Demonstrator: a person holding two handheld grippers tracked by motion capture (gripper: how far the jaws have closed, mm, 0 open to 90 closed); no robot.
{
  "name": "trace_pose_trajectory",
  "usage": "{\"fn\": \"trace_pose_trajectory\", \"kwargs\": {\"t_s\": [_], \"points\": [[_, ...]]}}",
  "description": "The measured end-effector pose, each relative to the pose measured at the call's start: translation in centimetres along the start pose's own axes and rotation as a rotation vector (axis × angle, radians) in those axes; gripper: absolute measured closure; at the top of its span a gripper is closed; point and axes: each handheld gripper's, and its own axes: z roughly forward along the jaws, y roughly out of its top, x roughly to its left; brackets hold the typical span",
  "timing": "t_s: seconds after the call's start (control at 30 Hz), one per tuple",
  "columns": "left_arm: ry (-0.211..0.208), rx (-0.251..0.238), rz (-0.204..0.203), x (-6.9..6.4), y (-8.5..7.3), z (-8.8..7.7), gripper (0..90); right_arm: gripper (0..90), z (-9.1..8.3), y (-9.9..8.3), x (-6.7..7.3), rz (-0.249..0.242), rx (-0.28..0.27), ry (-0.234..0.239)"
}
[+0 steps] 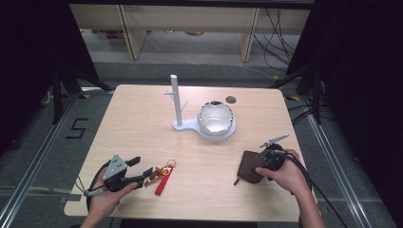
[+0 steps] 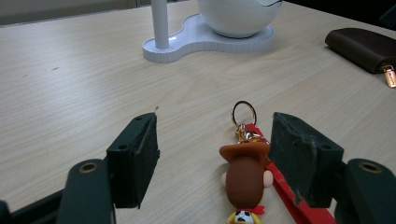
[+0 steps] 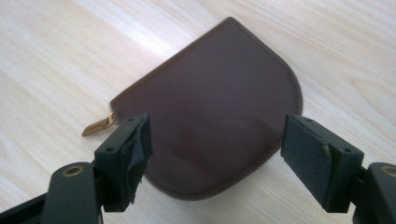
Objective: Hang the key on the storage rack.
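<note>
A keychain (image 1: 163,173) with a cowboy figure (image 2: 245,175), a metal ring (image 2: 243,112) and a red strap (image 1: 160,186) lies near the table's front left. My left gripper (image 1: 145,171) (image 2: 212,135) is open and level with the table. The figure lies between its jaws, closer to the right one, and the pads do not press on it. At the front right a brown leather pouch (image 1: 247,168) (image 3: 215,107) lies flat, its zip pull (image 3: 99,125) sticking out. My right gripper (image 1: 259,166) (image 3: 217,140) hovers open over the pouch's rounded end.
A white stand (image 1: 177,102) with an upright post and short pegs rises mid-table. Its base (image 2: 187,44) carries a round white bowl-like dish (image 1: 216,118). A small dark hole (image 1: 231,99) marks the wooden table (image 1: 142,123) behind it. Cables trail off the front edge.
</note>
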Motion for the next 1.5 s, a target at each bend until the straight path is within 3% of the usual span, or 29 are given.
{"fn": "trace_pose_trajectory", "kwargs": {"t_s": [0.13,0.23,0.4,0.47,0.63,0.7,0.8,0.9,1.23,1.33,1.5], "points": [[0.000,0.008,0.005,0.0,-0.1,0.2,32.1,26.0,0.6,0.9,-1.1,0.047,0.020,0.008],[0.001,-0.001,0.010,0.1,-0.1,0.3,32.1,26.3,0.9,1.4,-1.6,0.115,0.081,0.013],[0.006,0.000,0.010,0.1,-0.1,0.2,32.1,26.9,1.5,2.1,-2.6,0.157,0.130,0.046],[0.001,-0.003,0.007,0.1,-0.2,0.2,32.1,27.3,1.9,2.2,-3.1,0.141,0.137,0.067],[0.001,-0.004,0.001,0.1,-0.3,0.3,32.1,26.8,2.4,2.4,-3.7,0.171,0.180,0.084],[0.001,-0.003,-0.001,0.2,-0.3,0.3,32.1,27.8,2.7,2.4,-4.1,0.148,0.164,0.111],[0.005,0.001,-0.005,0.1,-0.3,0.3,32.1,30.9,2.7,2.5,-4.2,0.190,0.186,0.141],[-0.003,-0.006,-0.009,0.1,-0.4,0.4,32.1,35.0,2.8,2.5,-4.4,0.209,0.203,0.163],[0.008,0.003,-0.008,0.2,-0.5,0.2,32.1,58.3,1.9,3.3,-4.3,0.228,0.227,0.132],[0.010,0.003,-0.013,0.2,-0.5,0.2,32.1,65.6,1.8,3.5,-4.4,0.258,0.227,0.107],[0.010,0.002,-0.016,0.3,-0.6,0.2,32.2,77.0,1.5,3.7,-4.2,0.233,0.218,0.096]]}}
